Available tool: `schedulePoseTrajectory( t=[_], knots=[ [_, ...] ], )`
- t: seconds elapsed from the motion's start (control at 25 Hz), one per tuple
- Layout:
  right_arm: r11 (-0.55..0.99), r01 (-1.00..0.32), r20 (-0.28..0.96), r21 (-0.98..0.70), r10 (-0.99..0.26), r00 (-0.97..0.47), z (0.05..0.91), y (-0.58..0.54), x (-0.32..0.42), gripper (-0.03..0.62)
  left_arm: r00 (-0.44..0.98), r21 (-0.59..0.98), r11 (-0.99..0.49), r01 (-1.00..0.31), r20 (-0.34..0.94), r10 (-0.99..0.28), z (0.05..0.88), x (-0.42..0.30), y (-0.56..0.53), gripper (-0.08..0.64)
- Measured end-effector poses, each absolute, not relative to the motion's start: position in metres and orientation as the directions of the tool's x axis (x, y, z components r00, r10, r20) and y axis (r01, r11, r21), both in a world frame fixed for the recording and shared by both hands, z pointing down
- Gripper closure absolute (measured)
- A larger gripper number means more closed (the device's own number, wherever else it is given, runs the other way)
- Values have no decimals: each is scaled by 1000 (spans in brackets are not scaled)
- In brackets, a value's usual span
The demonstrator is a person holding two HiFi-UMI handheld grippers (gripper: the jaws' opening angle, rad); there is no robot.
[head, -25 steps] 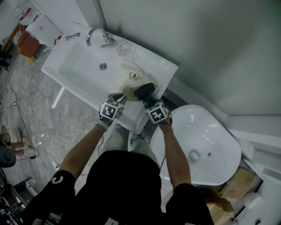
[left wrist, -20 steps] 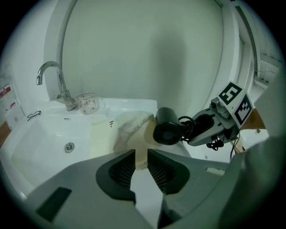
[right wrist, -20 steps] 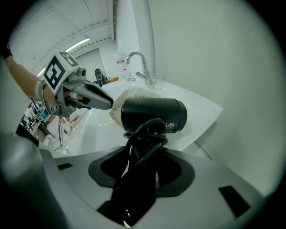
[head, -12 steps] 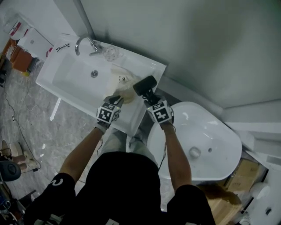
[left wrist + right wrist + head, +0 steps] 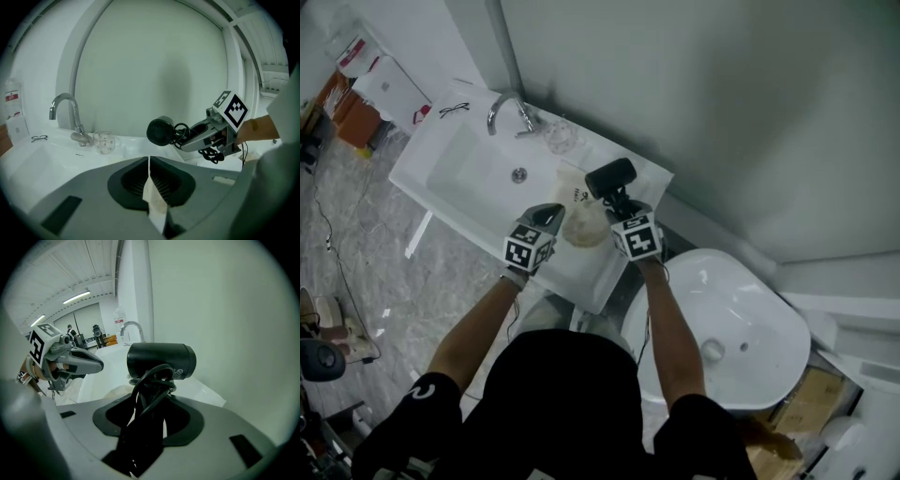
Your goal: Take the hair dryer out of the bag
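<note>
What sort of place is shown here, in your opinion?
Most likely a bathroom: a white washbasin with a chrome tap stands against the wall, and a white oval fixture with a drain hole stands beside it.

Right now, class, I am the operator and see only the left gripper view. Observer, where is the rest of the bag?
Observer: The head view shows the beige bag over the right end of the sink, between both grippers. The left gripper, whose jaws have just been closing, pinches its edge.
Operator: How does the right gripper hold the hair dryer?
Observer: The right gripper view shows it clamped on the handle, with the cord wound round it.
Operator: Anything beside the sink?
Observer: The head view shows a second basin, white, on the person's right.
</note>
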State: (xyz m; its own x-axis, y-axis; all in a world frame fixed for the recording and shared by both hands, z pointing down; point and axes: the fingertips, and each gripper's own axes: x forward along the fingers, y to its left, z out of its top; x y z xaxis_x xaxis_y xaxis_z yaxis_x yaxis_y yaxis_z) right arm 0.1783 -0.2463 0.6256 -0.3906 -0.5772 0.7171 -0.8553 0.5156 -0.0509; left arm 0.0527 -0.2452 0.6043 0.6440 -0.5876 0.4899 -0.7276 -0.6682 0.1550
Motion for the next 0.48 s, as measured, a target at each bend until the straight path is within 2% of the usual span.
schedulePoseTrajectory(
  t=[0.24, 0.48],
  knots=[
    [481, -875, 740, -51, -570, -357, 645, -280, 155, 413, 668, 190, -661, -726, 424, -612, 591, 22, -276, 560],
    [435, -895, 782, -95, -524, -337, 691, -287, 147, 413, 654, 211, -637, -742, 440, -616, 604, 1, -295, 560]
  ],
)
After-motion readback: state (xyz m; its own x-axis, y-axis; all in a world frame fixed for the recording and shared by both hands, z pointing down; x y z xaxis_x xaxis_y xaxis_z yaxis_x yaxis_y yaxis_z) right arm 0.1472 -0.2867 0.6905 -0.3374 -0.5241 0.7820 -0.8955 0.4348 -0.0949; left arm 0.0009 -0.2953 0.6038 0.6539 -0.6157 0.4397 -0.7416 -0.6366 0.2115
